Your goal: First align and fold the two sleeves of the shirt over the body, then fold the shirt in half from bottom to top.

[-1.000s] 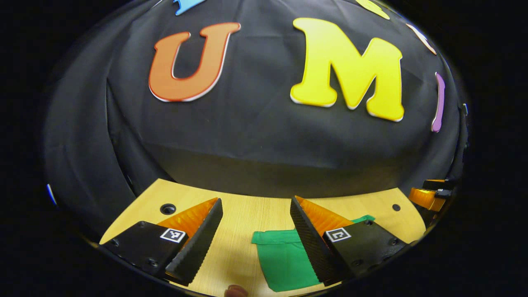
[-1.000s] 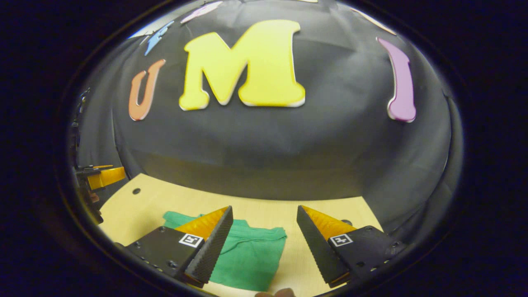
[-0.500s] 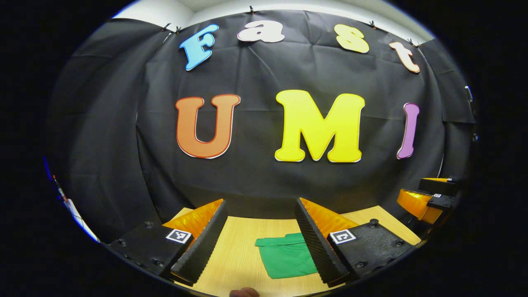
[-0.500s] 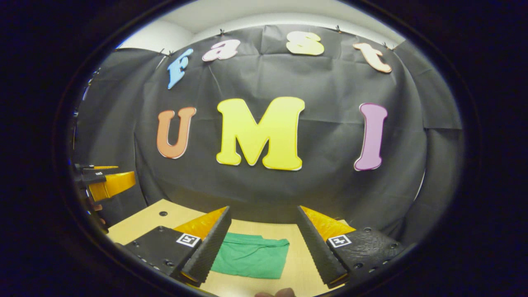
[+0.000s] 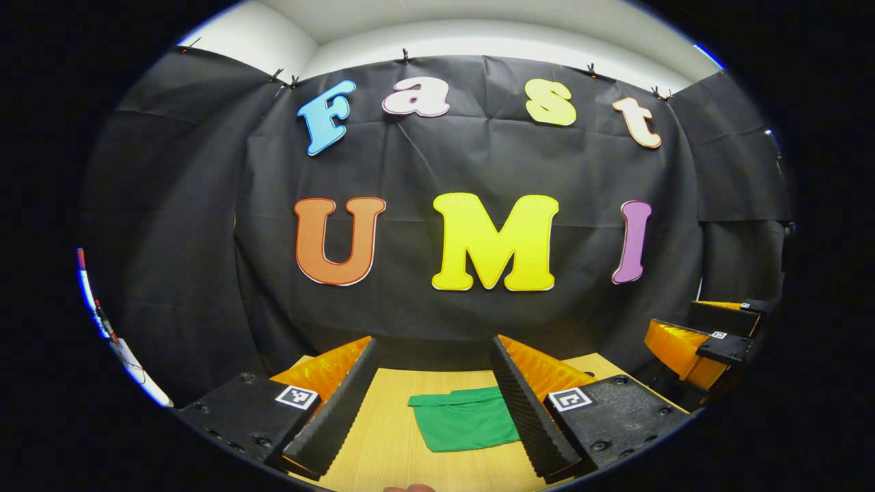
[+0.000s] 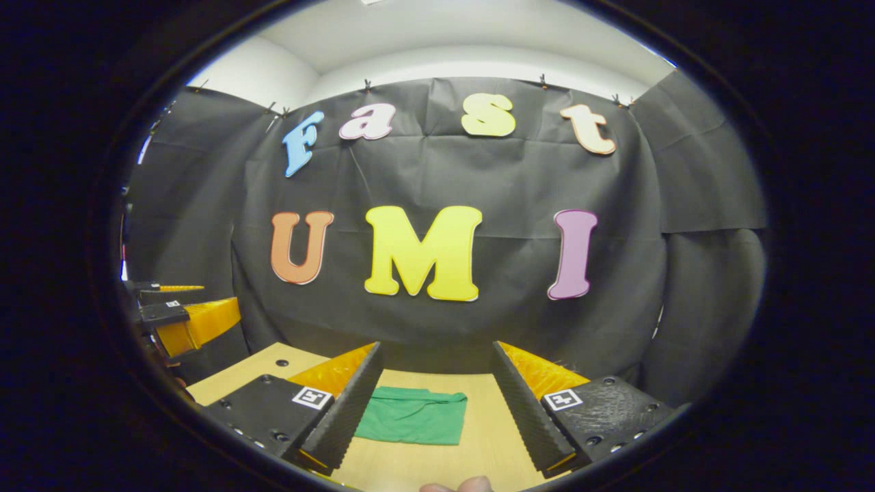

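A green shirt [image 5: 465,428], folded into a small flat rectangle, lies on the wooden table [image 5: 396,451]. In the left gripper view my left gripper [image 5: 433,345] is open, held above and short of the shirt, which lies ahead between its fingers toward the right one. In the right gripper view the same green shirt [image 6: 412,417] lies ahead between the fingers, partly behind the left finger, and my right gripper [image 6: 437,350] is open and holds nothing. The right gripper [image 5: 704,335] appears at the right edge of the left gripper view, and the left gripper [image 6: 179,316] at the left edge of the right gripper view.
The black booth wall [image 5: 437,301] rises right behind the table's far edge. A small round hole [image 6: 276,363] marks the table's far left corner. A fingertip [image 6: 456,486] shows at the bottom edge of the right gripper view.
Both grippers have pulled back and tilted upward from the folded shirt, which now looks smaller and farther ahead. More of the wall and ceiling has come into view. Both stay open.
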`<state>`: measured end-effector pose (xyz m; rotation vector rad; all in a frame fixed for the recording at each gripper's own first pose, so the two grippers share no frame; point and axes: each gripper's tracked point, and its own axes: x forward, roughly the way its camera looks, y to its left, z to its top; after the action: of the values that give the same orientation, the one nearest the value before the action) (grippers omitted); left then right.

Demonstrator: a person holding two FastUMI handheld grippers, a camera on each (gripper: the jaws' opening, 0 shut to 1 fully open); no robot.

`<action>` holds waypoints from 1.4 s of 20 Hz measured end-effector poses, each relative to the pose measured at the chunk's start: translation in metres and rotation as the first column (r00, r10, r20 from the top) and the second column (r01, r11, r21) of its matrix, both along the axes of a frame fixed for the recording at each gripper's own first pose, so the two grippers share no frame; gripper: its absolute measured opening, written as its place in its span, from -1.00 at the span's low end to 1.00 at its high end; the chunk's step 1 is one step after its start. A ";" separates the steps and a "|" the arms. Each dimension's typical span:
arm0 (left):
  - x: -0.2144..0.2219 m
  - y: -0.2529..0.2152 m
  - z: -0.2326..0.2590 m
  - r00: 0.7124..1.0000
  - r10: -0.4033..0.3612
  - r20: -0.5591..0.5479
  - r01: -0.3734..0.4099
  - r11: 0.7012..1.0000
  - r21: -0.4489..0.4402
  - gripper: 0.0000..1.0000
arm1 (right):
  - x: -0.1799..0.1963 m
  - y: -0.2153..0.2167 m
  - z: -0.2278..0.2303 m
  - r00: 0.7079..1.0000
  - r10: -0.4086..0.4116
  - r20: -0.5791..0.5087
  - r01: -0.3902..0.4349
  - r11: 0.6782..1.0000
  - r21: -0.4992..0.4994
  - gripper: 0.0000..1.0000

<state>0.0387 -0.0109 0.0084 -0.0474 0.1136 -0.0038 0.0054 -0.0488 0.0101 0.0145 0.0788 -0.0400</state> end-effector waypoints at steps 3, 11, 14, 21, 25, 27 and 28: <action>-0.020 -0.013 -0.001 1.000 0.005 -0.006 -0.005 1.000 0.012 0.93 | -0.020 0.001 -0.006 1.000 0.011 -0.007 -0.011 1.000 -0.006 0.94; -0.055 -0.048 0.002 1.000 0.007 0.015 -0.007 1.000 0.026 0.94 | -0.053 -0.015 -0.016 0.999 0.040 -0.030 -0.040 0.999 0.004 0.94; -0.062 -0.049 -0.003 1.000 0.029 0.005 -0.029 0.999 0.012 1.00 | -0.058 -0.016 -0.019 0.998 0.046 -0.033 -0.046 0.999 0.018 0.94; -0.063 -0.057 -0.005 1.000 0.020 -0.003 -0.020 1.000 0.006 1.00 | -0.065 -0.019 -0.007 0.999 0.038 -0.007 -0.038 0.999 0.018 0.92; -0.060 -0.059 0.000 1.000 0.008 0.013 -0.008 1.000 0.007 1.00 | -0.064 -0.018 -0.003 0.999 0.034 0.008 -0.034 0.999 0.017 0.92; -0.060 -0.060 0.001 1.000 0.002 0.014 -0.002 1.000 0.010 1.00 | -0.064 -0.017 -0.003 0.999 0.032 0.007 -0.032 0.999 0.015 0.92; -0.060 -0.061 0.000 1.000 -0.001 0.014 0.001 1.000 0.010 1.00 | -0.065 -0.016 -0.004 0.999 0.031 0.005 -0.032 0.999 0.018 0.94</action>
<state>-0.0215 -0.0719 0.0084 -0.0375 0.0999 -0.0042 -0.0595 -0.0648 0.0063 0.0311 0.0745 -0.0078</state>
